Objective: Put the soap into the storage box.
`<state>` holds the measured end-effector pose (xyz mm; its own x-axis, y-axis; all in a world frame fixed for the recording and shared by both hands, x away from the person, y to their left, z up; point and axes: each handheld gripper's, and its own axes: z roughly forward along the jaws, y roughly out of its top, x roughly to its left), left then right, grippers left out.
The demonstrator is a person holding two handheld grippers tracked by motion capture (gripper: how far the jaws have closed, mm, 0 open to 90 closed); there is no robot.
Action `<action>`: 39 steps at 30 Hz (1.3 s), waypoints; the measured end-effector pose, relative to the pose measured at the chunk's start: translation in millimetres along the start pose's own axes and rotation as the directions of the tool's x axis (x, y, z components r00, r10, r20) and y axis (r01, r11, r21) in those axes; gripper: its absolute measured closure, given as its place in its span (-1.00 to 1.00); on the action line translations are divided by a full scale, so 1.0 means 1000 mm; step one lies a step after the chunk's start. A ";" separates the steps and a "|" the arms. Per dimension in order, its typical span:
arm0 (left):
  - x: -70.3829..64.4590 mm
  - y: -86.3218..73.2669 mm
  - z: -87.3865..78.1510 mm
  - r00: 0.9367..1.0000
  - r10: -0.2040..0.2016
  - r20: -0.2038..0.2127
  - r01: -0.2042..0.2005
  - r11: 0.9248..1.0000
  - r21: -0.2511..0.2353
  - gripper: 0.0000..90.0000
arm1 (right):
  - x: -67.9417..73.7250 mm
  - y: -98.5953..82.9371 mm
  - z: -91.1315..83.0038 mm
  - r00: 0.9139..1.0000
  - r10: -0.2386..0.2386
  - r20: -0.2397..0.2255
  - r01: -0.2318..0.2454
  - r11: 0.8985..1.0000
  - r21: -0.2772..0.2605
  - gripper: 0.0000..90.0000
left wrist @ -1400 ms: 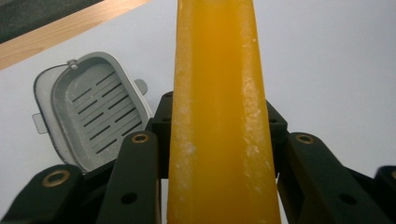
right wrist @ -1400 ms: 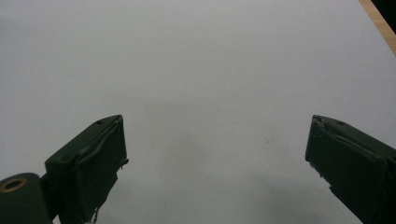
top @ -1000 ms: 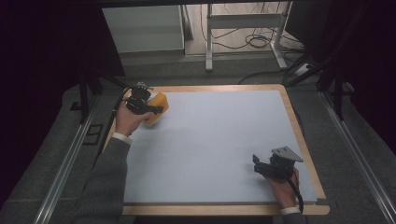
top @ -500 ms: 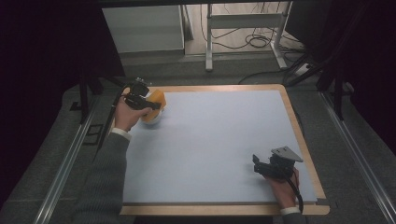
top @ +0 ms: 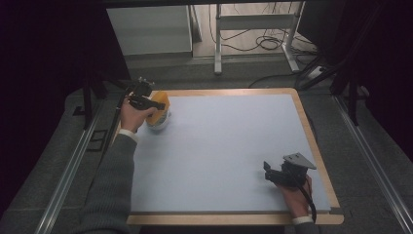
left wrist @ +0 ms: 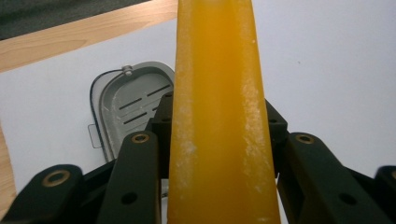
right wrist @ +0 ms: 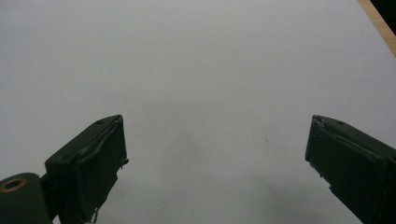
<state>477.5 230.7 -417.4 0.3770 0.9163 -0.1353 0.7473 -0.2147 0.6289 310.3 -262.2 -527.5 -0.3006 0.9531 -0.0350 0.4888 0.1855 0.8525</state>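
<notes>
Our left gripper (top: 157, 105) clamps the orange slab (left wrist: 219, 112); our right gripper (right wrist: 215, 158), at five o'clock, gapes empty. The frosty slab may slip onto the grey lid (left wrist: 128, 107).

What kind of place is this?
Likely a lab recording bench: a wood-framed table with a plain white top, black curtains on both sides, loose cables on the floor beyond.

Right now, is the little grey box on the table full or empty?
Empty, as far as shows. The grey plastic box lies open on the white mat; its bare slotted floor shows. The orange slab in the left tool hides its right part.
</notes>
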 end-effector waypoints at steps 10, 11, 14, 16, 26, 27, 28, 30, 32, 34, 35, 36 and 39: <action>0.010 0.001 0.016 0.999 -0.048 -0.009 0.048 0.999 -0.002 0.36 | 0.000 0.000 0.000 1.000 0.002 -0.001 -0.002 1.000 -0.001 -0.88; 0.011 0.001 0.018 0.999 -0.047 -0.011 0.047 0.999 -0.001 0.36 | 0.000 0.000 0.000 1.000 0.002 -0.001 -0.002 1.000 -0.001 -0.88; 0.013 0.001 0.024 0.998 -0.069 0.002 0.069 0.998 0.011 0.36 | 0.000 0.000 0.000 1.000 0.002 -0.003 -0.002 1.000 0.000 -0.88; 0.014 0.001 0.026 0.997 -0.073 -0.005 0.073 0.997 0.007 0.36 | 0.000 0.000 0.000 1.000 0.002 -0.002 -0.002 1.000 0.000 -0.88; 0.024 -0.001 0.036 0.988 -0.152 -0.019 0.152 0.988 -0.019 0.36 | 0.000 0.000 0.000 1.000 0.002 0.000 -0.002 1.000 -0.001 -0.88; 0.026 -0.001 0.036 0.988 -0.155 -0.022 0.154 0.988 -0.019 0.36 | 0.000 0.000 0.000 1.000 0.000 0.000 0.000 1.000 -0.002 -0.88; 0.026 -0.001 0.037 0.986 -0.167 -0.025 0.166 0.986 -0.028 0.36 | 0.000 0.000 0.000 1.000 0.000 -0.001 0.000 1.000 -0.001 -0.88; 0.028 -0.002 0.039 0.984 -0.177 -0.025 0.176 0.984 -0.029 0.36 | 0.000 0.000 0.000 1.000 0.003 0.001 -0.003 1.000 -0.001 -0.88; 0.030 -0.003 0.042 0.980 -0.197 -0.029 0.196 0.980 -0.032 0.36 | 0.000 0.000 0.000 1.000 0.005 0.003 -0.005 1.000 -0.001 -0.88; 0.033 -0.005 0.045 0.977 -0.210 -0.029 0.210 0.978 -0.017 0.36 | 0.000 0.000 0.000 1.000 0.005 0.004 -0.005 1.000 -0.001 -0.88; 0.034 -0.006 0.046 0.975 -0.218 -0.030 0.218 0.976 -0.021 0.36 | 0.000 0.000 0.000 1.000 0.004 0.003 -0.004 1.000 0.000 -0.88; 0.035 -0.007 0.047 0.975 -0.218 -0.038 0.217 0.976 -0.021 0.36 | 0.000 0.000 0.000 1.000 0.004 0.003 -0.004 1.000 0.001 -0.88; 0.036 -0.009 0.052 0.972 -0.232 -0.039 0.232 0.972 -0.027 0.36 | 0.000 0.000 0.000 1.000 0.003 0.003 -0.003 1.000 0.001 -0.88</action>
<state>512.8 248.4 -467.7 0.1711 0.9537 -0.2474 0.7993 0.0125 0.6008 310.5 -262.2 -527.6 -0.2965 0.9544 -0.0344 0.4906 0.1832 0.8519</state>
